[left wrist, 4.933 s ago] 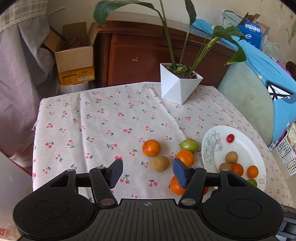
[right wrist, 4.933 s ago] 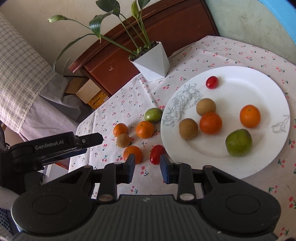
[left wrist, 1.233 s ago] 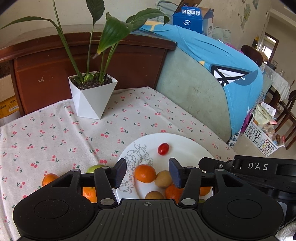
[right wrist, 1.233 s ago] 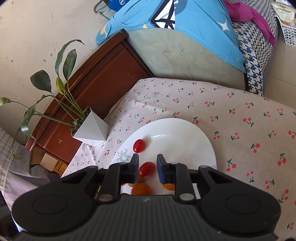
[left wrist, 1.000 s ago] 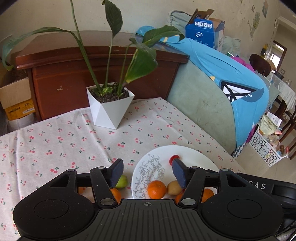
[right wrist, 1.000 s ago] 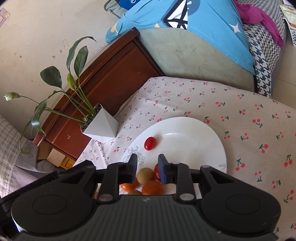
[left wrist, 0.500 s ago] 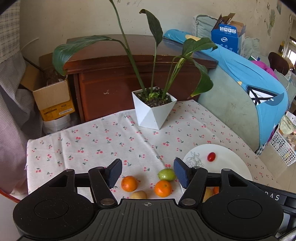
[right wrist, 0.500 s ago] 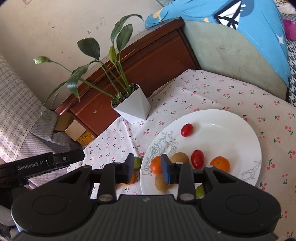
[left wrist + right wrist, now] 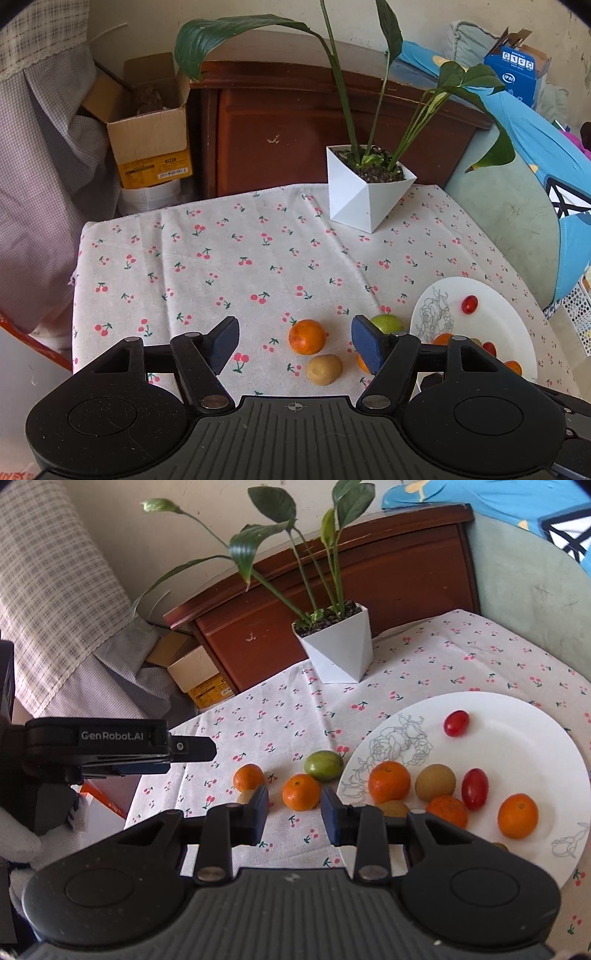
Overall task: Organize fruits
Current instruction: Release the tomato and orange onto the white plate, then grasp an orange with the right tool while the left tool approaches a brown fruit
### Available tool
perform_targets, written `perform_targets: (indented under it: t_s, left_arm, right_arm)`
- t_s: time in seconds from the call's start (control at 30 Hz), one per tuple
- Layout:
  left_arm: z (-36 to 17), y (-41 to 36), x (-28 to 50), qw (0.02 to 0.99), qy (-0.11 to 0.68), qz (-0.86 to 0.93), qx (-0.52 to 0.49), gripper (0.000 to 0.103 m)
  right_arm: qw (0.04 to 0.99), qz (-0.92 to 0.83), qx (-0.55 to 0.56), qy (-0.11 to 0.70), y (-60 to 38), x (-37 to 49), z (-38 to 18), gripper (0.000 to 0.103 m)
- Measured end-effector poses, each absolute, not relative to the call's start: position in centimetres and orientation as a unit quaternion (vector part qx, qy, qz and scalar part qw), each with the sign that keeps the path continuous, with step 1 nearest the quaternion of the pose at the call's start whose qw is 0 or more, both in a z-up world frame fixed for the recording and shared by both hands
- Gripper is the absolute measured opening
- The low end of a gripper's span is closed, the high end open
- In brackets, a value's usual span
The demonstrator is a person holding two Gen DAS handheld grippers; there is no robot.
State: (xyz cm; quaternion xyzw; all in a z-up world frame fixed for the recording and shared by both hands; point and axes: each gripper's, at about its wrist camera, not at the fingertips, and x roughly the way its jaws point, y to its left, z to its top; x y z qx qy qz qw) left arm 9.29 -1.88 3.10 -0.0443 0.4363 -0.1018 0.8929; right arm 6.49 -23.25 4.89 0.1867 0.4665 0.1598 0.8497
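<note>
On the surface (image 9: 461,653), the plate (image 9: 524,746) lies at the right in the right wrist view, with the potted plant (image 9: 338,646) behind it toward the back edge. On the plate, one cherry tomato (image 9: 456,723) sits apart at the far side; nearer, a mandarin (image 9: 389,781), a kiwi (image 9: 435,782) and a second cherry tomato (image 9: 475,788) stand in a row, with two more mandarins (image 9: 517,815) in front of them. Left of the plate, off its rim, lie a lime (image 9: 322,765), then an orange (image 9: 301,792) before it, and another orange (image 9: 248,777) further left. Behind the surface stands a cabinet (image 9: 295,136), with a cardboard box (image 9: 147,129) to its left.
</note>
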Motion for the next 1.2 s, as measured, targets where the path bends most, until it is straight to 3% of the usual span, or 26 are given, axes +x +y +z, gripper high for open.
perform_targets:
  t_s: [0.07,1.0,1.2]
  left_arm:
    - [2.8,-1.5,9.3,0.892,0.44,-0.094,-0.047,0.072]
    - [1.0,0.8,9.3,0.876,0.47,-0.089,-0.069,0.072]
    - [0.8,0.6,9.3,0.875,0.471,-0.095,-0.062,0.072]
  right_arm:
    - [0.85,0.174,0.167,0.468,-22.5,7.2,4.7,0.033]
    - [0.854,0.19,0.015,0.484,-18.1,9.6,0.5,0.033]
    - [0.852,0.191,0.037,0.485,-18.7,9.6,0.9,0.031]
